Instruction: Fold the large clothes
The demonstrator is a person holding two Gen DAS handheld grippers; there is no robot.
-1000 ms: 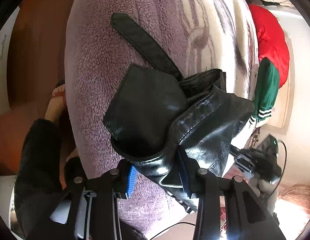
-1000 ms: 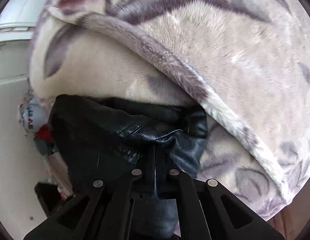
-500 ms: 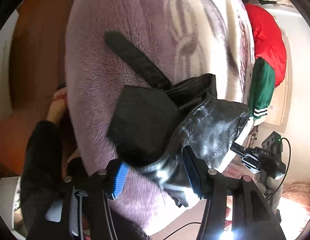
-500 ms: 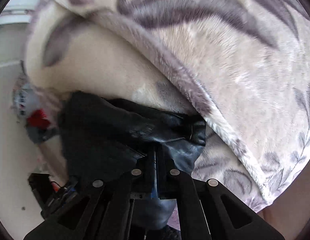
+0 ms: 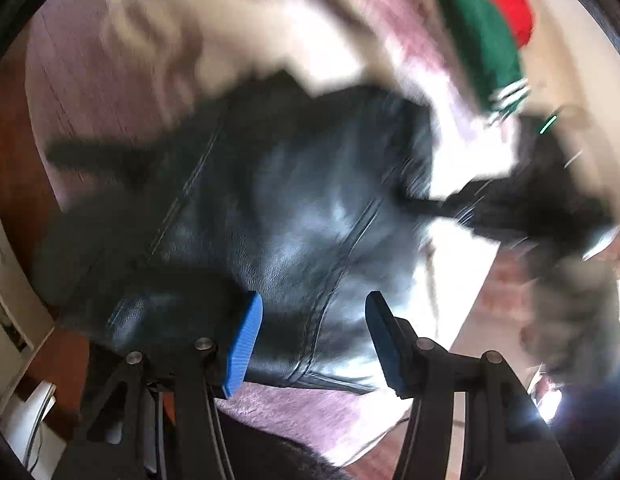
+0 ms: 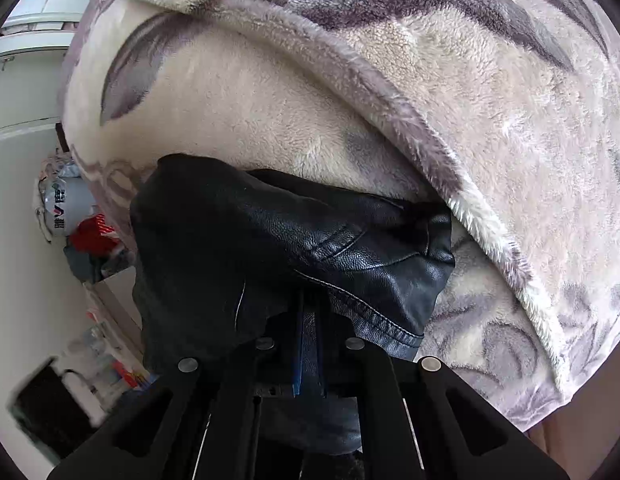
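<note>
A black leather jacket (image 5: 294,216) lies bunched on a fleece blanket (image 5: 110,80) on the bed. The left wrist view is motion-blurred. My left gripper (image 5: 314,336) is open, its blue pads either side of a jacket fold, not clamped. My right gripper (image 6: 308,344) is shut on a fold of the jacket (image 6: 294,248), which drapes over its fingers on the cream and purple blanket (image 6: 430,80). The right gripper also shows in the left wrist view (image 5: 530,200), blurred.
A red and green garment (image 5: 490,28) lies at the far side of the bed. A folded blanket edge (image 6: 450,168) rises just beyond the jacket. Clutter and bags (image 6: 70,220) stand by a white wall at left. Wooden floor (image 5: 14,160) lies beside the bed.
My left gripper has swung quickly towards the jacket's right side and closer over it, still open. My right gripper stays shut on the jacket, which has shifted slightly.
</note>
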